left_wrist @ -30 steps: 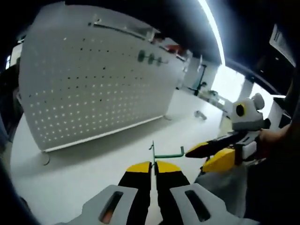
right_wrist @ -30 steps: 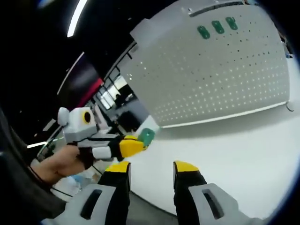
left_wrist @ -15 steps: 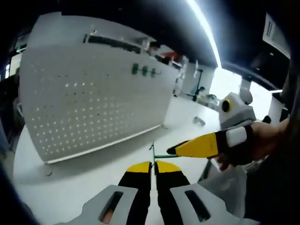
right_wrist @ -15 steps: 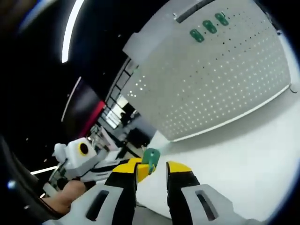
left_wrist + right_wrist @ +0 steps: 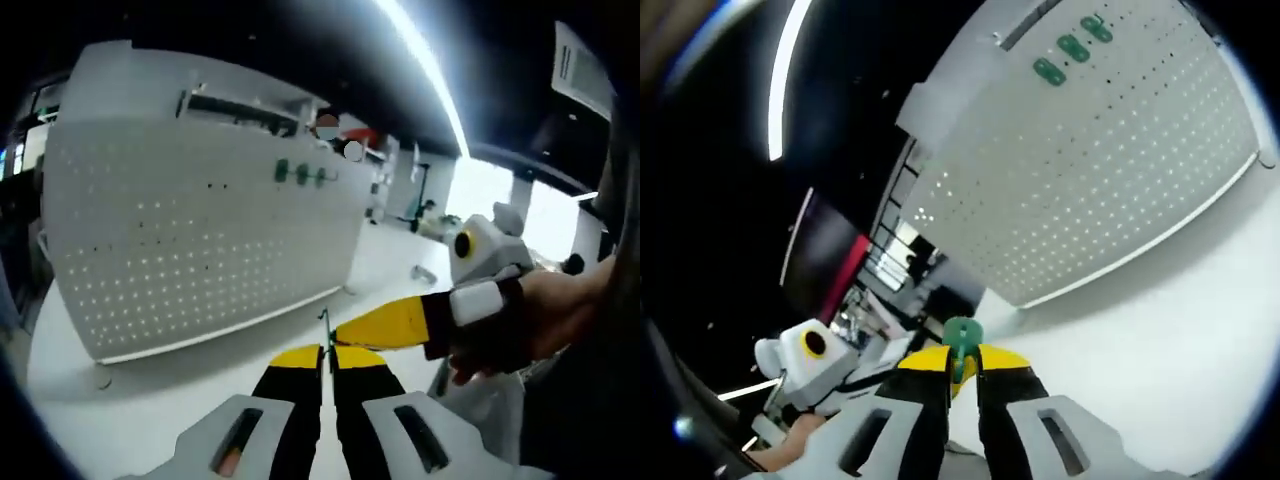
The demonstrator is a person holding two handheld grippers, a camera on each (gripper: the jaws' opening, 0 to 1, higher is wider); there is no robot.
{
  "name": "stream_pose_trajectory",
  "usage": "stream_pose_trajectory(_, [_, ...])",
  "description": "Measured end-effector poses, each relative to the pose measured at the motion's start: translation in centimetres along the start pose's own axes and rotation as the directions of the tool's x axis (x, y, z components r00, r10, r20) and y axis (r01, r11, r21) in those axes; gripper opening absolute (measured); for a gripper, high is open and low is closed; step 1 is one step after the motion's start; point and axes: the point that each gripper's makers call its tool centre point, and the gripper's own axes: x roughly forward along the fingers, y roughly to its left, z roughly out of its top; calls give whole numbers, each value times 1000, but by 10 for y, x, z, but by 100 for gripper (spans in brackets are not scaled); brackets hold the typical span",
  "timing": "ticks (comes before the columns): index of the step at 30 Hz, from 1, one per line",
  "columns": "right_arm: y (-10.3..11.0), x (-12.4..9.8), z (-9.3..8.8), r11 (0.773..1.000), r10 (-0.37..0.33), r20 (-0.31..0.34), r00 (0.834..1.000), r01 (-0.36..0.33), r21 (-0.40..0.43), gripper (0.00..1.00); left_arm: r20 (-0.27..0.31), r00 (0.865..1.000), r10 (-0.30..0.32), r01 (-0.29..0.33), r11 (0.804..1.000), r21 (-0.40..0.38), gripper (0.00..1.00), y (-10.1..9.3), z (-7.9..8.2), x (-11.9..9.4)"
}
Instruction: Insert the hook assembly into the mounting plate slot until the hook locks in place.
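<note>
Left gripper view: the left gripper (image 5: pixel 328 352), yellow tips pressed together, pinches the thin green hook (image 5: pixel 324 322) between them; the right gripper (image 5: pixel 385 323), held by a hand (image 5: pixel 520 325) reaching in from the right, lies level with its tip touching the same hook; beyond, a white table (image 5: pixel 200 385) carries an upright white pegboard (image 5: pixel 190 240) with three green hook plates (image 5: pixel 300 173) near its top edge. Right gripper view: the right gripper (image 5: pixel 962 357) has its jaws closed on the hook's green plate (image 5: pixel 960 338); the left gripper (image 5: pixel 820 352) sits low left, touching; the pegboard (image 5: pixel 1110 150) stands well beyond.
</note>
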Motion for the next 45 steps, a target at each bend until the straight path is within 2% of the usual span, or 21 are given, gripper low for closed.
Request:
stream_pose_trajectory(6, [0,0,0,1000,4,-2,1000,-4,13,1,6,1000,6,-6,1000,22,2,-1,1,0])
stream_pose_trajectory(7, [2,0,0,999,8,-4,1000,-8,38,1,3,1000,10,-10,1000,25,2,-1,1,0])
stream_pose_trajectory(17, [6,0,0,998,4,-1,1000,-4,-60,0,-1,1000,29,-29,998,47,3,0,1,0])
stream_pose_trajectory(22, [5,-1,1,993,-6,-4,1000,5,-118,0,-1,1000,22,-22,999,28,4,-1,0,2])
stream_pose_trajectory(23, [5,-1,1,991,-9,-7,1000,8,-132,0,-1,1000,14,-14,1000,-4,4,-1,-1,2])
stream_pose_trajectory(26, [5,0,1,986,-11,-12,1000,9,-166,0,2,1000,8,-8,1000,-23,4,0,-1,2])
stream_pose_trajectory(32, [9,0,2,964,-16,-19,1000,10,-265,0,-13,1000,4,-4,1000,-19,5,0,-4,1])
stream_pose_trajectory(37, [11,0,4,942,-22,-25,999,12,-335,0,-19,1000,2,-2,999,-34,9,2,-7,-2])
stream_pose_trajectory(42, [12,1,4,924,-24,-32,999,10,-382,0,-25,1000,1,-2,999,-46,17,4,-8,-4])
stream_pose_trajectory(45, [14,1,5,905,-27,-34,999,10,-425,0,-29,1000,1,-2,999,-44,26,5,-8,-5])
